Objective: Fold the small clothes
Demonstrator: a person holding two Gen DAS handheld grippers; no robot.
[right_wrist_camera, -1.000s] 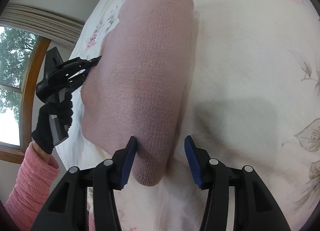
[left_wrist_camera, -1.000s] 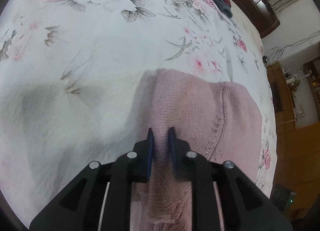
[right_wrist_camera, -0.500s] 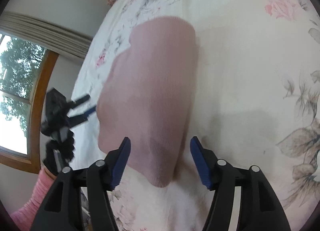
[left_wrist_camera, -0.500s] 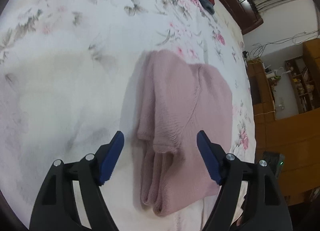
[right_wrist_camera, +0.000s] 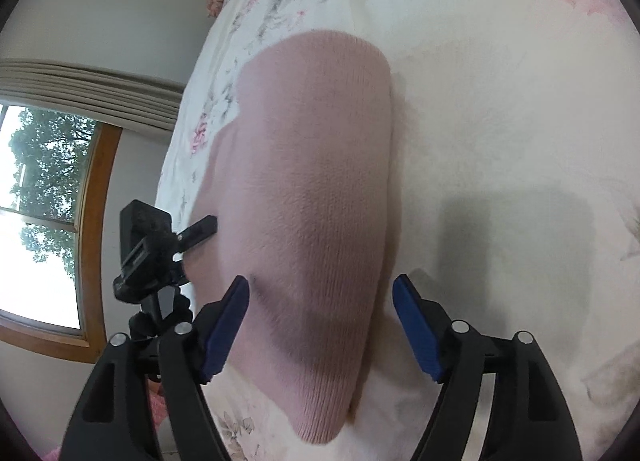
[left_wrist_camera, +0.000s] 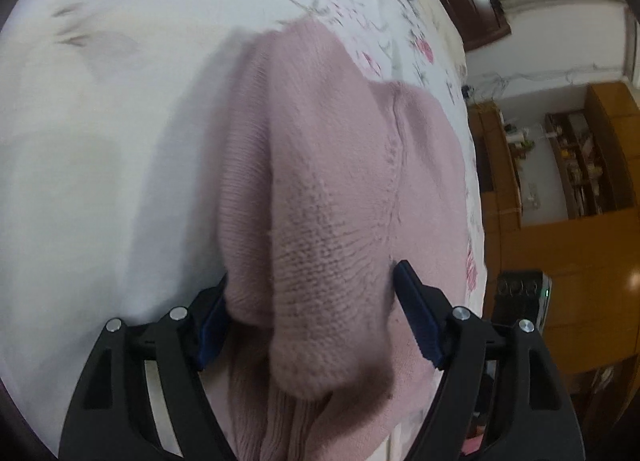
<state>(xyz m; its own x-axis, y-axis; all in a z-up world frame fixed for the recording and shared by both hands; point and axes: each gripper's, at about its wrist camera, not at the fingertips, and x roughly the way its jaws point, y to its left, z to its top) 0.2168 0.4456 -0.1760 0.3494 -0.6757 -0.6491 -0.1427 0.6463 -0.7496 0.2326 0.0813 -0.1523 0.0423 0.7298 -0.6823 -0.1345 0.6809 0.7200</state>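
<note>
Advanced since the earlier frame, left claw (left_wrist_camera: 310, 315) straddles the folded pink sweater (left_wrist_camera: 328, 197) on the floral bed (left_wrist_camera: 100, 141), jaws wide, gripping nothing; right wrist view: right claw (right_wrist_camera: 320, 327) likewise spread wide around the sweater's end, unclamped.

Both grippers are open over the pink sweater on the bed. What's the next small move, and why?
Probably close the left gripper on the folded knit edge. Its jaws stand open astride a raised fold of the pink knit sweater, which lies on the floral bedsheet. The right gripper is open too, straddling the other end.
</note>
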